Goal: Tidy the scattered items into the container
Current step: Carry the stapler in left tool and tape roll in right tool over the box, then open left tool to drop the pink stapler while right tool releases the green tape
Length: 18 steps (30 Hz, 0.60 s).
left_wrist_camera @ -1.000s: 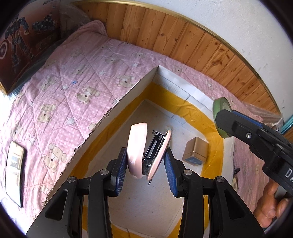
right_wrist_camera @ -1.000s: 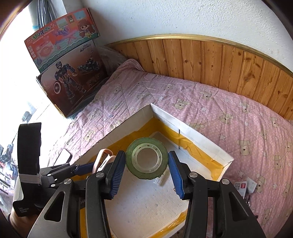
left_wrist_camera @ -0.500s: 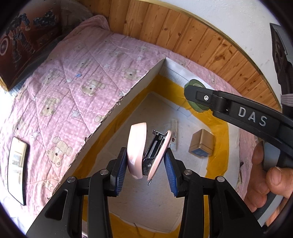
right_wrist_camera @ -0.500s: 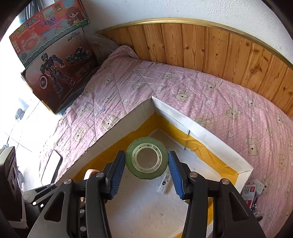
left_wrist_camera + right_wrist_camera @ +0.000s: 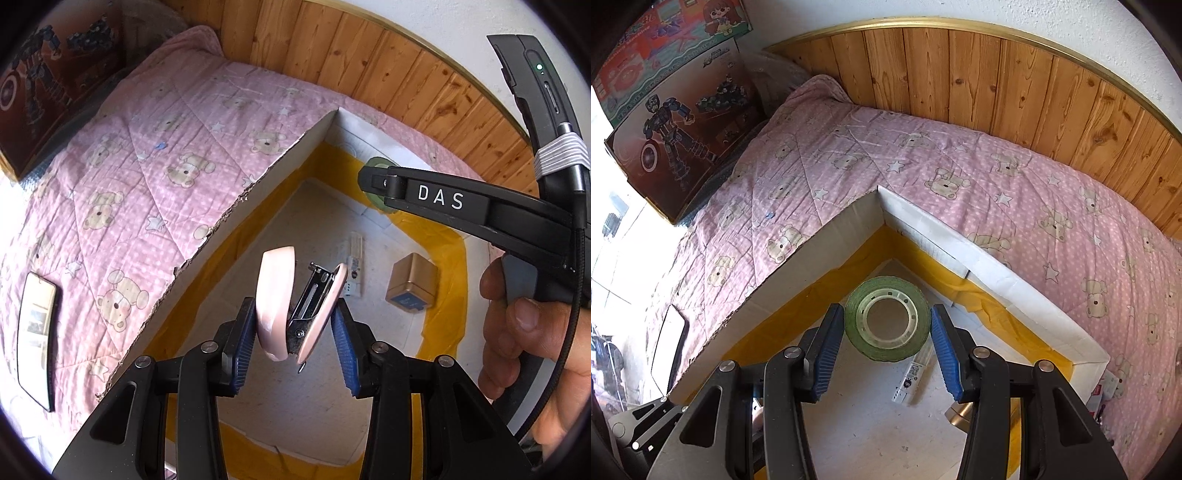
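Observation:
My left gripper [image 5: 295,332] is shut on a pink stapler [image 5: 275,299], held above the floor of the white cardboard box [image 5: 258,192] with yellow tape inside. My right gripper [image 5: 886,338] is shut on a green tape roll [image 5: 886,321], held over the far corner of the same box [image 5: 997,269]. The right gripper also shows in the left wrist view, with the roll [image 5: 376,164] partly hidden behind its finger. Inside the box lie a gold cube [image 5: 413,286] and a white strip [image 5: 352,266].
The box sits on a pink bear-print quilt [image 5: 960,173]. A phone [image 5: 35,343] lies on the quilt left of the box. Toy boxes [image 5: 676,122] lean at the far left. A wooden headboard [image 5: 997,74] runs behind. Small items [image 5: 1108,387] lie right of the box.
The right gripper has moved forward and down with the tape roll, deeper over the box's far corner. The left gripper holds the stapler about where it was.

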Motion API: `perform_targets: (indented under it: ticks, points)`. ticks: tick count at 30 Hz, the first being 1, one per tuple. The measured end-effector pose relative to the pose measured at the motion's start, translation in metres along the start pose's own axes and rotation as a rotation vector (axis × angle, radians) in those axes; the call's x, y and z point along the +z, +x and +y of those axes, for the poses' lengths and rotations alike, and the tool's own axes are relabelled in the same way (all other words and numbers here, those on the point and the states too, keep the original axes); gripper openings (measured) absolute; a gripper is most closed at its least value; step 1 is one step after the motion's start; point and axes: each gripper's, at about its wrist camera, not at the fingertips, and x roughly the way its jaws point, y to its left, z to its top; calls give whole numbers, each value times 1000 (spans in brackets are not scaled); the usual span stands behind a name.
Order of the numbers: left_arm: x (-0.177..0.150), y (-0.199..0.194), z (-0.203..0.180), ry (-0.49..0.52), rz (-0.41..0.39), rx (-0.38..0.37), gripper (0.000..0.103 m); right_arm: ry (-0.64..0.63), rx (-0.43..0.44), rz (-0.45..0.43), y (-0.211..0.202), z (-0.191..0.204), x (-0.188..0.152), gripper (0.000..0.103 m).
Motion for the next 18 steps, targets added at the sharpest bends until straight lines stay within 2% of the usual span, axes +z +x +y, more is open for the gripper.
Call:
perform_targets:
  ticks: [8, 10, 11, 18]
  points:
    - [-2, 2, -3, 6, 20, -9, 46, 18, 27, 1, 6, -3, 2, 52]
    - [-1, 0, -3, 1, 11, 1, 50, 23, 23, -18, 3, -4, 2, 68]
    - [0, -1, -3, -2, 6, 2, 51, 28, 28, -25, 1, -6, 1, 70]
    - [4, -14, -13, 1, -34, -14, 51, 60, 98, -68, -32, -22, -10, 71]
